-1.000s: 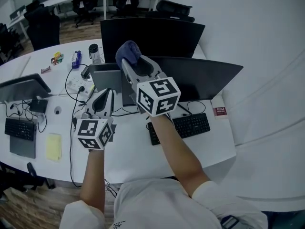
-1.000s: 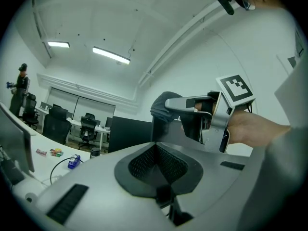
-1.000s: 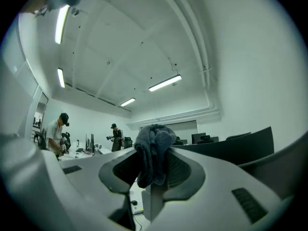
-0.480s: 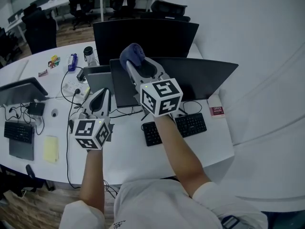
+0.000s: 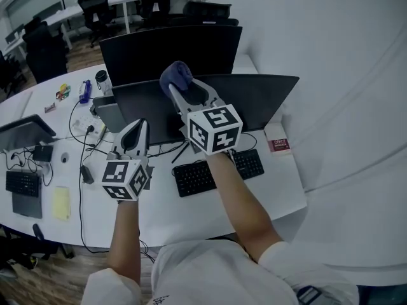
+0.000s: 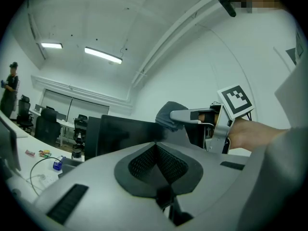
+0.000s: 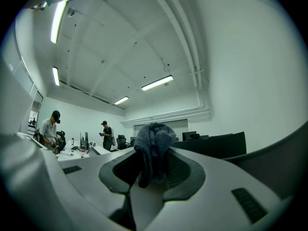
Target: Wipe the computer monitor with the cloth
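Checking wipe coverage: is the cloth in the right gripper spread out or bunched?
Bunched: the cloth sits as a wadded lump pinched in the right gripper, no flat area showing.

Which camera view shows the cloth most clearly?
The right gripper view: the cloth sits large and centered, pinched in the right gripper. The head view shows it small, near the monitor. The left gripper view shows it sideways and dim.
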